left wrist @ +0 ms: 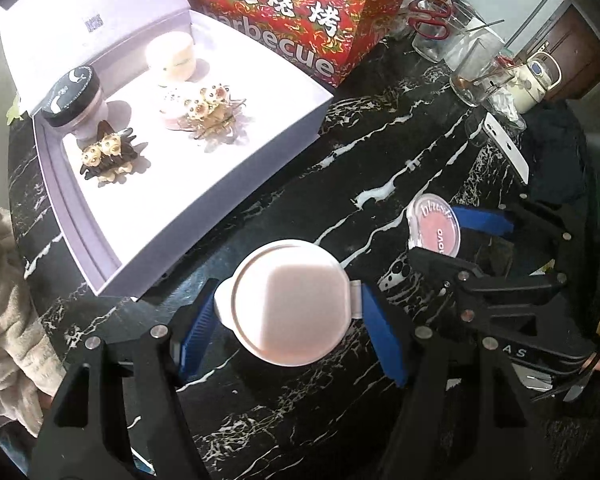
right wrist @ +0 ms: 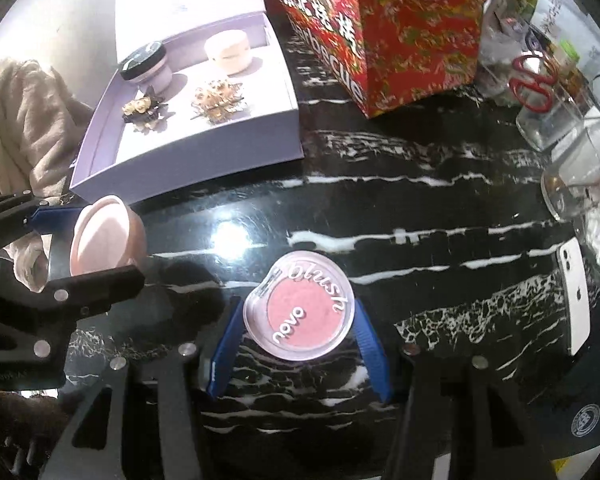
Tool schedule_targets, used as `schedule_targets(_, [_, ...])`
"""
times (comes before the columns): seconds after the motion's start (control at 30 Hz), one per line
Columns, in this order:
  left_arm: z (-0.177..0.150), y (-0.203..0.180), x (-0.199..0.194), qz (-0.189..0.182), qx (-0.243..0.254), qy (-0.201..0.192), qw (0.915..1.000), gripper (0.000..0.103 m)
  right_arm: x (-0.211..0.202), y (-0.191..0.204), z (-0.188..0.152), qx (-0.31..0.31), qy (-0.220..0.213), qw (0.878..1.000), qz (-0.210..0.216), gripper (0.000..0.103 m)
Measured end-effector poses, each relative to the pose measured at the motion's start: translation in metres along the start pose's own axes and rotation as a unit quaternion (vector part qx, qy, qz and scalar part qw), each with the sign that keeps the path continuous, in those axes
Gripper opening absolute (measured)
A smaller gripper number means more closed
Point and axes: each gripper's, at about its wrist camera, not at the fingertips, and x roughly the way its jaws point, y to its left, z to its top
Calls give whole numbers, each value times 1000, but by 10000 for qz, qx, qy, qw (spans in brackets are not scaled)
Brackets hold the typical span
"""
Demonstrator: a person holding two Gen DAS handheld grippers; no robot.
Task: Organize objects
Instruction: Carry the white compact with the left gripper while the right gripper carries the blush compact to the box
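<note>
Black white-veined marble tabletop (right wrist: 420, 216), seen from both wrist cameras. At centre of the left view, the left gripper (left wrist: 290, 322) is clamped on a round pale-pink compact (left wrist: 290, 302), blue pads touching its rim at 3 and 9 o'clock. At 3 o'clock of it, the right gripper (right wrist: 296, 344) grasps a clear-lidded blush pan (right wrist: 300, 312) in the same way. Both items appear to be off the tabletop, though the clearance cannot be confirmed. At 11 o'clock lies an open lilac box (left wrist: 204, 196), already holding a black-lidded jar (left wrist: 74, 94), a cream jar (left wrist: 172, 58), a small pinkish pot (left wrist: 174, 106) and two flower hair clips (left wrist: 106, 156) (left wrist: 214, 110). Judged progress: well advanced; the two held cosmetics remain to be placed in the box's free near floor. Beyond, at 12 o'clock, stands a red barbecue bag (left wrist: 284, 12); glass jars (right wrist: 568, 184) and a white phone (right wrist: 576, 300) lie at 2 to 3 o'clock.
</note>
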Motion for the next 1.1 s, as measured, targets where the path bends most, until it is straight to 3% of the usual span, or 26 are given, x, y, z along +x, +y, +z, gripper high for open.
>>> schedule_targets(0.63, [8,6,-27,108,161,-133,9997,68,-30,18,11,-163,-53,9998,-59,56])
schedule_targets(1.1, [11,30,-45,273,-165,-270,9991,68,-40,48,43,-661,-195,9976,71,56])
